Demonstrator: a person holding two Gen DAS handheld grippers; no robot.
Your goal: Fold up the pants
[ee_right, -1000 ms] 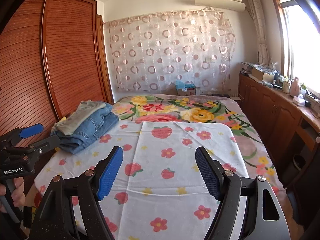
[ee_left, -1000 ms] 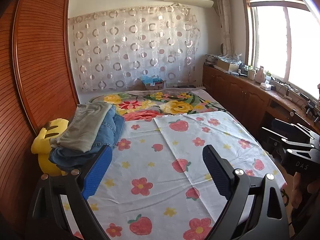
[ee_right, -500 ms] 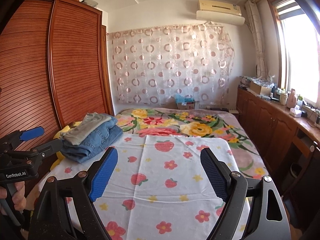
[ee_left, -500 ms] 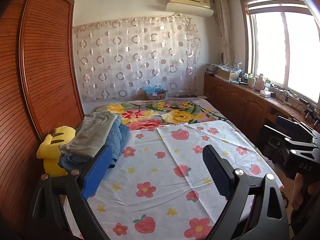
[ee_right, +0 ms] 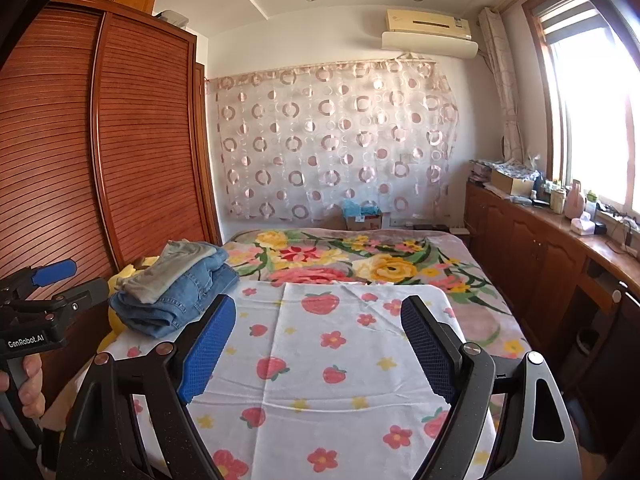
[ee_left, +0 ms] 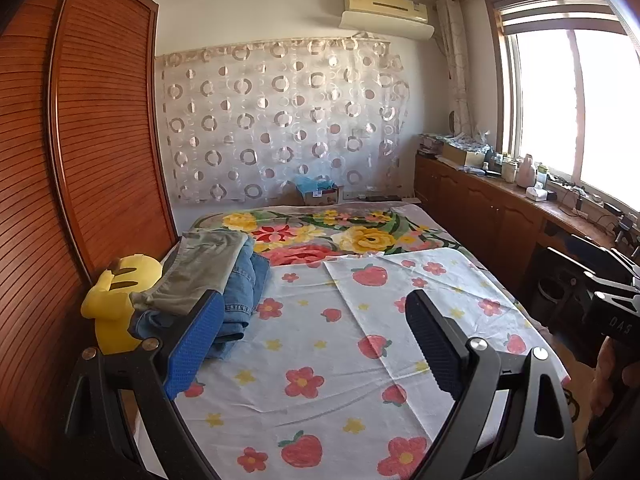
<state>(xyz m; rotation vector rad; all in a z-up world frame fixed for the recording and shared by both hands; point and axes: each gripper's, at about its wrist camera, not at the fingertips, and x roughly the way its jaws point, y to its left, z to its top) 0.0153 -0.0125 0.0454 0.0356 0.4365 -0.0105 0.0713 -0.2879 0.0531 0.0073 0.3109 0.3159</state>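
Right wrist: pants (ee_right: 176, 288) beyond left jaw.

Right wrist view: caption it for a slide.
Open right gripper over the strawberry sheet; folded pants stacked at the bed's left edge.

Bedroom: slatted wooden wardrobe (ee_right: 120, 152); circle-patterned curtain (ee_right: 332, 140); wall air conditioner (ee_right: 430, 34); sunlit window (ee_left: 576, 100); low wooden cabinets (ee_right: 528, 248); floral-covered bed (ee_right: 360, 264).
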